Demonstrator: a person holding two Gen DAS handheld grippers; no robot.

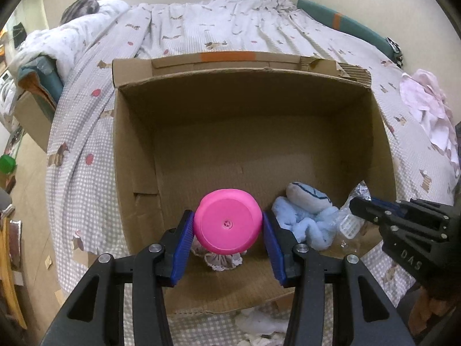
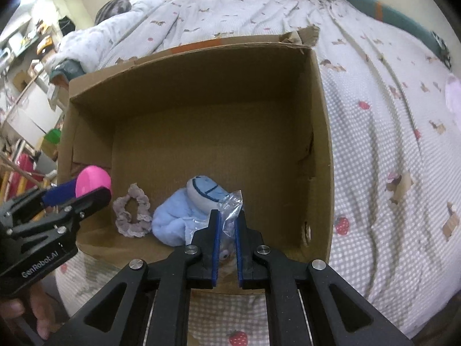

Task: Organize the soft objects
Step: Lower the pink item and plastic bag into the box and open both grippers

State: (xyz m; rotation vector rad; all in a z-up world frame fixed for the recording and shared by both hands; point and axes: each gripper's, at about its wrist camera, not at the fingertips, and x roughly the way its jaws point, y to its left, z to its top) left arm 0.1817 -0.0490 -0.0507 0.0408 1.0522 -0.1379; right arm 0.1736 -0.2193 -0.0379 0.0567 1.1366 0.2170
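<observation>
An open cardboard box [image 1: 135, 132] [image 2: 322, 144] stands on the bed. My left gripper [image 1: 227, 225] is shut on a pink round soft object [image 1: 227, 225] and holds it over the box's near left part; it shows from the side in the right wrist view [image 2: 93, 183]. My right gripper [image 2: 227, 216] is shut on a clear plastic bag [image 2: 232, 204] over the box's near edge, also in the left wrist view [image 1: 350, 219]. In the box lie a light blue plush toy [image 1: 305, 216] [image 2: 184, 213] and a lace scrunchie [image 2: 132, 213] [image 1: 223, 261].
The bed has a checked quilt [image 1: 86, 115] [image 2: 389, 173] with strawberry and dog prints. A pink-white garment [image 1: 432, 109] lies on the right of the bed. A teal pillow [image 1: 345, 23] is at the far right. White cloth [image 1: 259, 323] lies before the box. Clutter and shelves stand at left.
</observation>
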